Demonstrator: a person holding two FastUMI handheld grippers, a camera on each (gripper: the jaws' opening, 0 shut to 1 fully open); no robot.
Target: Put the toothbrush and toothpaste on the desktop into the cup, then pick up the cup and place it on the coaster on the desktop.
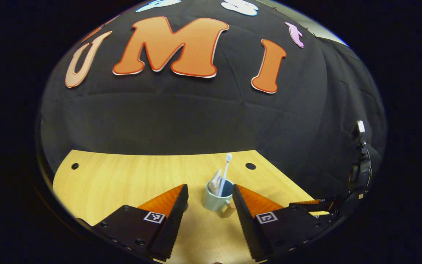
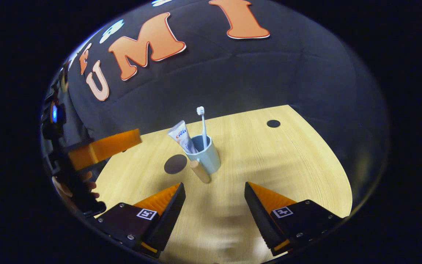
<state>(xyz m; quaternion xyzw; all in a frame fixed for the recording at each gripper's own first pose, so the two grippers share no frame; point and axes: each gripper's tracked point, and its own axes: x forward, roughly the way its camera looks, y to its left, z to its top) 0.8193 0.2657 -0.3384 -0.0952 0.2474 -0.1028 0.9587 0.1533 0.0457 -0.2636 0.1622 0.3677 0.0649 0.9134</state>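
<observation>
Brush (image 2: 202,124) and paste (image 2: 182,136) already stand in the cup (image 2: 206,157). Right gripper (image 2: 214,205) wide, holding nothing, cup dead ahead of its fingers, handle toward it. Coaster (image 2: 175,164) just left of cup. Left gripper (image 1: 210,205) also wide, cup between its tips, not touching. Risk: both go for it, or a handle-side pinch tips the top-heavy cup and spills the paste.

A pale blue cup (image 2: 206,157) stands upright on the table (image 2: 291,165), holding the toothbrush (image 2: 203,124) and toothpaste (image 2: 182,136), just beside the dark round coaster (image 2: 175,164).
</observation>
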